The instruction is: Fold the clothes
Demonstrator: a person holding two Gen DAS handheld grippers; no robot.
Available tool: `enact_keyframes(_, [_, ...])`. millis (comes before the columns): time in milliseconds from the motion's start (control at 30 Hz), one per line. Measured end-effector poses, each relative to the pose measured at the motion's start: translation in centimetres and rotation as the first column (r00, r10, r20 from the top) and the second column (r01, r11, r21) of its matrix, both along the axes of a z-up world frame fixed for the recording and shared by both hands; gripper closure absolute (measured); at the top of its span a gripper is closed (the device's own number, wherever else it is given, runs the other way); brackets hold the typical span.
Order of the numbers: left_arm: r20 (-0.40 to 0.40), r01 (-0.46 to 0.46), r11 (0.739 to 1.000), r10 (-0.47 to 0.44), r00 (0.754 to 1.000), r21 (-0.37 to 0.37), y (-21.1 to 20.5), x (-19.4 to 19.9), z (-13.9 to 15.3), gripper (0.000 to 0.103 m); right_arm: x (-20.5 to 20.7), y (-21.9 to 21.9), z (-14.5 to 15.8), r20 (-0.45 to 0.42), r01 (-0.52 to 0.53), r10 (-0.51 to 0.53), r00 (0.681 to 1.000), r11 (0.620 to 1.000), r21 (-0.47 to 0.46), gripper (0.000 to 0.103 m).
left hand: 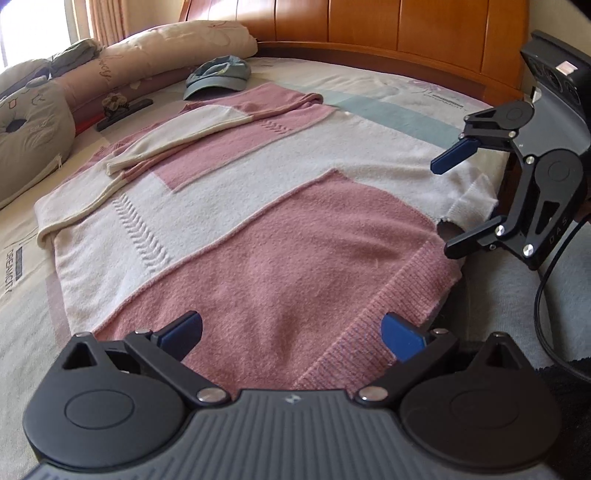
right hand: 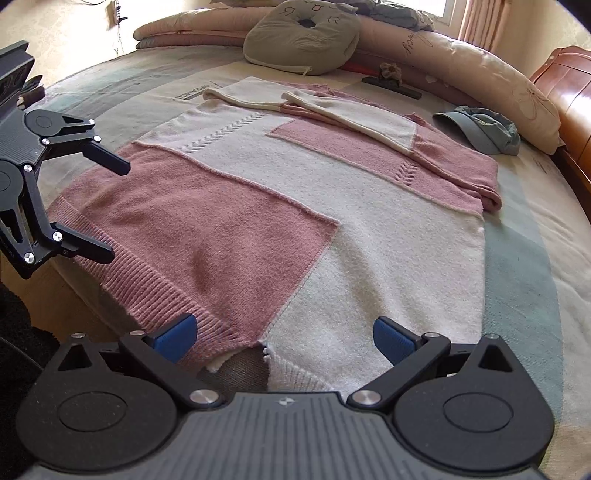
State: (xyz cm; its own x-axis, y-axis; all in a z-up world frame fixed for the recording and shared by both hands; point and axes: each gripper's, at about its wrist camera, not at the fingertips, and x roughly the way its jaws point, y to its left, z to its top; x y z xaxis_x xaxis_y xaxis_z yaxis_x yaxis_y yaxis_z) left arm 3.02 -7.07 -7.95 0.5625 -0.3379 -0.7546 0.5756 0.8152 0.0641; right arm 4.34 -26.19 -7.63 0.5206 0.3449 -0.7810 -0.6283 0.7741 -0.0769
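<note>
A pink and white knitted sweater point(left hand: 258, 206) lies flat on the bed, sleeves folded across its upper body. My left gripper point(left hand: 291, 334) hangs open just above the pink ribbed hem, nothing between its fingers. In that view my right gripper point(left hand: 443, 206) stands open at the hem's white corner. The right wrist view shows the same sweater point(right hand: 295, 206), with my right gripper point(right hand: 284, 338) open over the hem where pink meets white. My left gripper point(right hand: 118, 210) is open at the left, above the pink hem corner.
A blue cap point(left hand: 218, 75) lies beyond the sweater near the wooden headboard point(left hand: 369, 29). Rolled quilts point(right hand: 443, 62) and a grey-green cushion point(right hand: 303, 37) line the far side. A dark clip with a flower point(right hand: 391, 83) rests by them. The bed edge is under the hem.
</note>
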Motion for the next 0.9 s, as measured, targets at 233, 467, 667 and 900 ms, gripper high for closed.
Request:
enact_keyframes(233, [-0.005,0.016,1.0,-0.016,1.0,0.005,-0.9,-0.3,0.1,0.001,-1.5,2.4,-1.4,-0.025,-0.105,0.103,0.994,0.987,-0.121,0.0])
enact_keyframes(467, [-0.002,0.066,0.998,-0.066,0.998,0.016,-1.5,-1.2,0.4,0.001,-2.2,4.0,-1.7,0.068,-0.122,0.143,0.987,0.962,-0.244,0.0])
enact_keyframes(667, [0.001,0.118,0.992,-0.119,0.993,0.043,-3.0,-1.5,0.0,0.001,-1.7,3.6,-0.4,0.156,-0.056,0.099,0.983,0.965,-0.258,0.0])
enact_keyframes(900, [0.022,0.17,0.979,-0.174,0.984,0.113,-5.4,-1.1,-0.9,0.001,-1.3,3.2,0.2,0.176,-0.028,0.062,0.982,0.982,-0.188,0.0])
